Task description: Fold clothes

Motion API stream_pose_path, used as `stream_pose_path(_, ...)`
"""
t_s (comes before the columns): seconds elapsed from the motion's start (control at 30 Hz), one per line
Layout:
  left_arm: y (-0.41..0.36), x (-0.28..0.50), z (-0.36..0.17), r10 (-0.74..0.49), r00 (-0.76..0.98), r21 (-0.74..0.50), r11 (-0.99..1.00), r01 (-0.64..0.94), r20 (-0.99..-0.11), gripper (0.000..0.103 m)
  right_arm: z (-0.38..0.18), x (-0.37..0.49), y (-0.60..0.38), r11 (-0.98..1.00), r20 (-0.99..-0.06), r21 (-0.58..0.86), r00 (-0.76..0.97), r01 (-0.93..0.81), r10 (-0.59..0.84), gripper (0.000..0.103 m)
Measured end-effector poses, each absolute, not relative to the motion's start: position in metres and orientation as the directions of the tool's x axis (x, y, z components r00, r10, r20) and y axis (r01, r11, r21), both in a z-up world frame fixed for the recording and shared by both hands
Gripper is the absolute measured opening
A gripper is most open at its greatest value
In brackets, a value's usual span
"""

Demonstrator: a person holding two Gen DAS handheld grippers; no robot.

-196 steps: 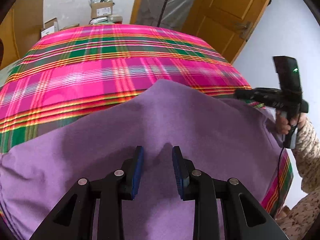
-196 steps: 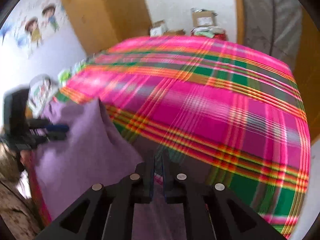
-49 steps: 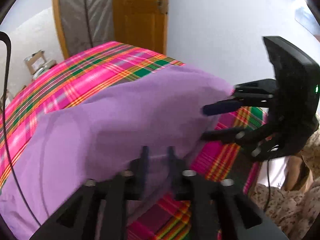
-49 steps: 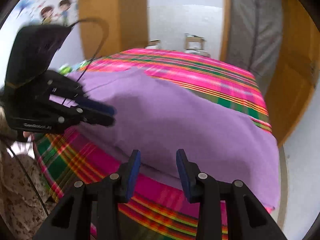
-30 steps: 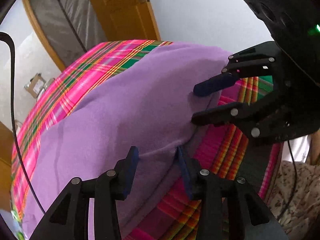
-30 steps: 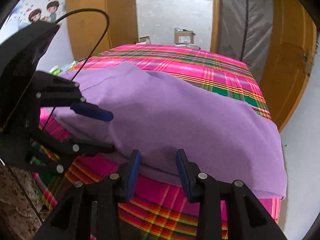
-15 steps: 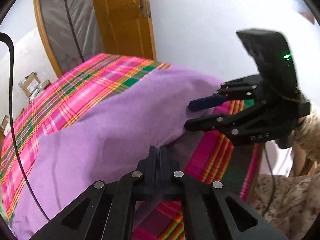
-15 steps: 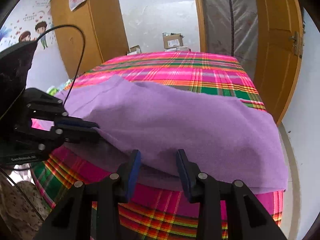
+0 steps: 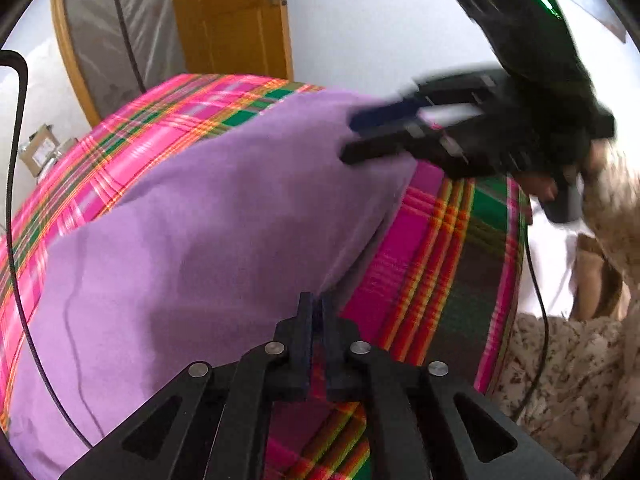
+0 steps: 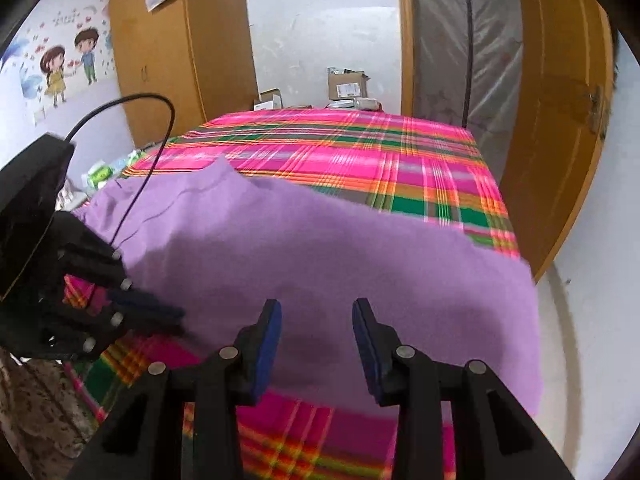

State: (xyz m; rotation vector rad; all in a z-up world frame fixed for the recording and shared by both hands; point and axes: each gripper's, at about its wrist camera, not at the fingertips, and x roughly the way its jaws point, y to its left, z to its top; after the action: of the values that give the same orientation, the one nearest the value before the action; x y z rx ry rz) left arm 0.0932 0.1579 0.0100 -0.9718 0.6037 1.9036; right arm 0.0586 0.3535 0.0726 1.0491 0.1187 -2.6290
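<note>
Behind left gripper (image 9: 315, 312) fingers, purple garment (image 9: 192, 240) edge, unclear.

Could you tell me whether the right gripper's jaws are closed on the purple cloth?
No, the right gripper has its jaws wide apart above the purple cloth, with nothing pinched between them.

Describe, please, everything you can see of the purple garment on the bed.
The purple garment is plain, soft and fleece-like, with no print showing. It lies spread over the near part of the plaid bedspread, one end hanging past the bed's edge. The left gripper is shut on its near edge. The right gripper is open just over the cloth, pinching nothing.
</note>
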Motion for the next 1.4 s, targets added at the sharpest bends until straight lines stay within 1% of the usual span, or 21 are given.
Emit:
stream_pose_path(0.1,0.146,0.09,0.02,0.535,-0.259,-0.031,-0.473,-0.88,-0.804,0.014,0.08,0.035,0.353,-0.947,-0.693,0.007,-0.682,0.321,-0.236,0.037)
stream_pose_path(0.17,0.133,0.082,0.031,0.567,-0.238,-0.081,-0.48,-0.873,-0.789,0.023,0.084,0.016,0.353,-0.942,-0.699,0.016,-0.67,0.334,-0.249,0.038)
stream_pose_path(0.23,0.12,0.065,0.045,0.577,-0.261,-0.098,-0.517,-0.851,-0.774,0.028,0.087,-0.004,0.349,-0.936,-0.716,0.018,-0.649,0.352,-0.258,0.038)
stream_pose_path(0.3,0.108,0.043,0.058,0.561,-0.316,-0.077,-0.567,-0.82,-0.765,0.03,0.088,-0.018,0.343,-0.928,-0.718,0.009,-0.644,0.371,-0.264,0.038)
stream_pose_path(0.37,0.096,0.018,0.07,0.51,-0.396,-0.02,-0.632,-0.775,-0.764,0.039,0.09,-0.031,0.335,-0.916,-0.718,0.006,-0.636,0.4,-0.282,0.037)
stream_pose_path(0.4,0.089,0.002,0.075,0.489,-0.422,-0.01,-0.662,-0.75,-0.763,0.04,0.09,-0.038,0.332,-0.909,-0.717,0.013,-0.63,0.416,-0.299,0.037)
stream_pose_path(0.53,0.063,-0.078,0.079,0.422,-0.4,-0.123,-0.798,-0.59,-0.813,0.043,0.085,-0.064,0.318,-0.87,-0.724,0.072,-0.574,0.488,-0.382,0.037)
stream_pose_path(0.6,0.054,-0.112,0.075,0.433,-0.354,-0.206,-0.825,-0.527,-0.829,0.043,0.082,-0.076,0.31,-0.841,-0.727,0.108,-0.535,0.531,-0.431,0.037)
stream_pose_path(0.63,0.053,-0.124,0.073,0.432,-0.334,-0.224,-0.83,-0.511,-0.838,0.044,0.08,-0.081,0.307,-0.825,-0.727,0.126,-0.514,0.551,-0.455,0.037)
stream_pose_path(0.7,0.056,-0.133,0.068,0.42,-0.324,-0.222,-0.836,-0.502,-0.848,0.044,0.077,-0.092,0.299,-0.793,-0.729,0.153,-0.474,0.589,-0.493,0.037)
stream_pose_path(0.87,0.064,-0.143,0.053,0.394,-0.299,-0.205,-0.837,-0.507,-0.869,0.044,0.067,-0.098,0.279,-0.716,-0.743,0.151,-0.399,0.682,-0.537,0.037)
stream_pose_path(0.97,0.064,-0.151,0.044,0.388,-0.287,-0.209,-0.841,-0.499,-0.876,0.044,0.06,-0.099,0.27,-0.687,-0.761,0.138,-0.367,0.714,-0.535,0.037)
stream_pose_path(1.13,0.065,-0.163,0.03,0.378,-0.267,-0.216,-0.848,-0.485,-0.886,0.044,0.045,-0.102,0.265,-0.676,-0.797,0.156,-0.312,0.72,-0.517,0.037)
stream_pose_path(1.17,0.065,-0.166,0.027,0.376,-0.263,-0.217,-0.849,-0.482,-0.889,0.044,0.044,-0.104,0.264,-0.677,-0.8,0.156,-0.31,0.719,-0.514,0.036)
stream_pose_path(1.2,0.065,-0.168,0.024,0.374,-0.259,-0.218,-0.85,-0.479,-0.891,0.044,0.044,-0.107,0.265,-0.676,-0.797,0.17,-0.303,0.717,-0.522,0.028)
stream_pose_path(1.23,0.065,-0.171,0.021,0.372,-0.255,-0.219,-0.852,-0.476,-0.893,0.039,0.045,-0.109,0.267,-0.673,-0.793,0.194,-0.29,0.714,-0.536,0.013)
stream_pose_path(1.27,0.065,-0.173,0.019,0.371,-0.253,-0.219,-0.852,-0.476,-0.894,0.022,0.046,-0.111,0.269,-0.67,-0.788,0.218,-0.277,0.71,-0.55,0.008)
stream_pose_path(1.3,0.065,-0.174,0.019,0.365,-0.259,-0.209,-0.852,-0.479,-0.894,0.014,0.048,-0.113,0.272,-0.67,-0.778,0.247,-0.269,0.7,-0.568,0.004)
stream_pose_path(1.33,0.065,-0.176,0.018,0.353,-0.271,-0.194,-0.857,-0.477,-0.896,0.01,0.05,-0.116,0.278,-0.674,-0.765,0.281,-0.265,0.683,-0.588,0.004)
stream_pose_path(1.4,0.063,-0.178,0.018,0.357,-0.278,-0.196,-0.859,-0.473,-0.892,0.009,0.054,-0.122,0.288,-0.686,-0.738,0.326,-0.278,0.651,-0.615,0.003)
